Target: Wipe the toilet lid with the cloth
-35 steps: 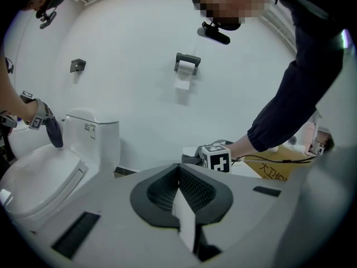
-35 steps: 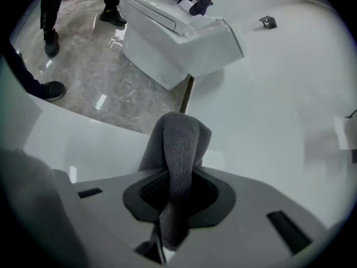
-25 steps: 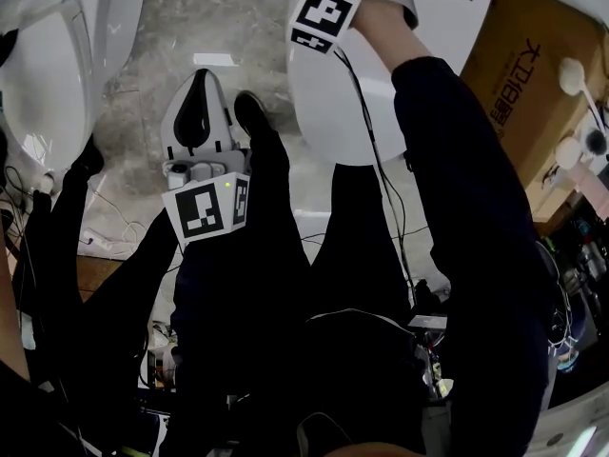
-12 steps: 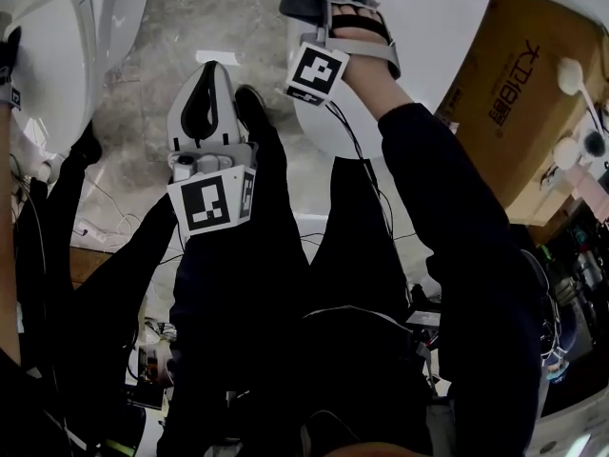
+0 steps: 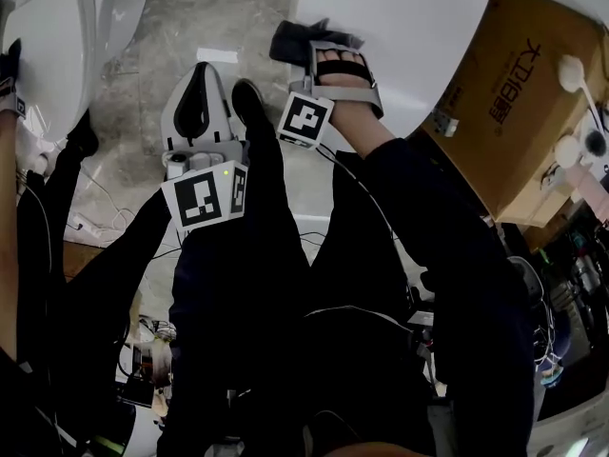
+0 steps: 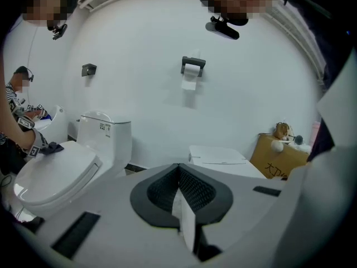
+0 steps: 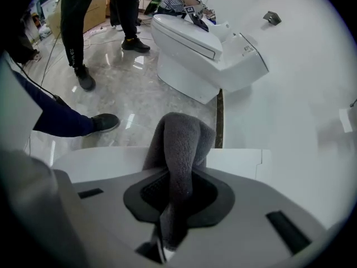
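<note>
Now, the right gripper (image 5: 310, 49) (image 7: 178, 175) has its jaws closed on the grey cloth (image 5: 288, 40) (image 7: 181, 141). The cloth runs up between the jaws, bunches past their tips and droops forward. It hangs over the near edge of the white toilet (image 5: 419, 17) (image 7: 240, 162). Whether it presses on that surface I cannot tell. In the head view the cloth shows as a dark wad at the toilet's left edge, just beyond the gripper.

The left gripper (image 5: 202, 89) (image 6: 178, 169) is held apart from this, to the left and above the marble floor (image 5: 190, 12). Its jaws are pressed together with nothing between them, and they point toward the white wall (image 6: 167, 32).

A brown cardboard box (image 5: 533, 93) (image 6: 279, 159) stands just beside the toilet on the right. A second toilet (image 5: 38, 55) (image 6: 56, 172) (image 7: 195, 41) stands well apart on the left, with another person bent over it.
</note>
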`<act>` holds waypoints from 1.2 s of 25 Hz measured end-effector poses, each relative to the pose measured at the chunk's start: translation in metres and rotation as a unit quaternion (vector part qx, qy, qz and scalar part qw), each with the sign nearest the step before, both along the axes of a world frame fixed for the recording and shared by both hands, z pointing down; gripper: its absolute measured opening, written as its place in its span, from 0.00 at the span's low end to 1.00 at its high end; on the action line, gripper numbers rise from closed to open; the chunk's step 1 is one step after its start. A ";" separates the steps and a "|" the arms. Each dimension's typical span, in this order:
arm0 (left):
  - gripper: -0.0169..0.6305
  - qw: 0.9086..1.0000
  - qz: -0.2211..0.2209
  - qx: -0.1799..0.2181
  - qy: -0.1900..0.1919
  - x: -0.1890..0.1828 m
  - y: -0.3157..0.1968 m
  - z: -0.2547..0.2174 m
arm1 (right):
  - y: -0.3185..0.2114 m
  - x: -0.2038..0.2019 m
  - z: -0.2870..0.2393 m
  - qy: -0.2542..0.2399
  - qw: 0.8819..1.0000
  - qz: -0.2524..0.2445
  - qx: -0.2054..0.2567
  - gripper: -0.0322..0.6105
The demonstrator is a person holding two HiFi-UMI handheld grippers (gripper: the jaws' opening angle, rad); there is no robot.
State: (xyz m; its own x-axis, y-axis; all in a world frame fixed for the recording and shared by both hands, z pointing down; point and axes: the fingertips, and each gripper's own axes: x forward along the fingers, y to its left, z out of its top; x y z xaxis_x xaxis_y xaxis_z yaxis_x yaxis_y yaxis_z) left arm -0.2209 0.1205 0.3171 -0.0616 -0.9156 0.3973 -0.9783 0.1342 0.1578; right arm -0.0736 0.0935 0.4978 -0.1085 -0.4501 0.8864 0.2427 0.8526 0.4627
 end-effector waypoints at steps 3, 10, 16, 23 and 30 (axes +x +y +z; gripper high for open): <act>0.05 1.000 0.004 0.003 -0.004 0.004 0.001 0.001 | 0.022 0.001 0.001 -0.015 1.000 0.003 -0.010 0.16; 0.05 1.000 -0.013 -0.003 0.005 0.004 0.017 0.011 | 0.061 0.006 0.006 -0.013 0.999 0.000 -0.040 0.16; 0.05 1.000 -0.008 0.003 -0.001 0.006 0.016 0.003 | 0.071 0.007 0.005 -0.040 0.996 0.024 -0.071 0.16; 0.05 1.000 0.001 0.006 -0.007 0.017 0.012 -0.002 | 0.068 0.007 -0.009 -0.137 0.981 0.054 -0.127 0.16; 0.05 1.000 0.011 0.016 -0.012 0.028 -0.001 -0.011 | 0.013 0.004 -0.104 -0.384 0.883 0.227 -0.143 0.16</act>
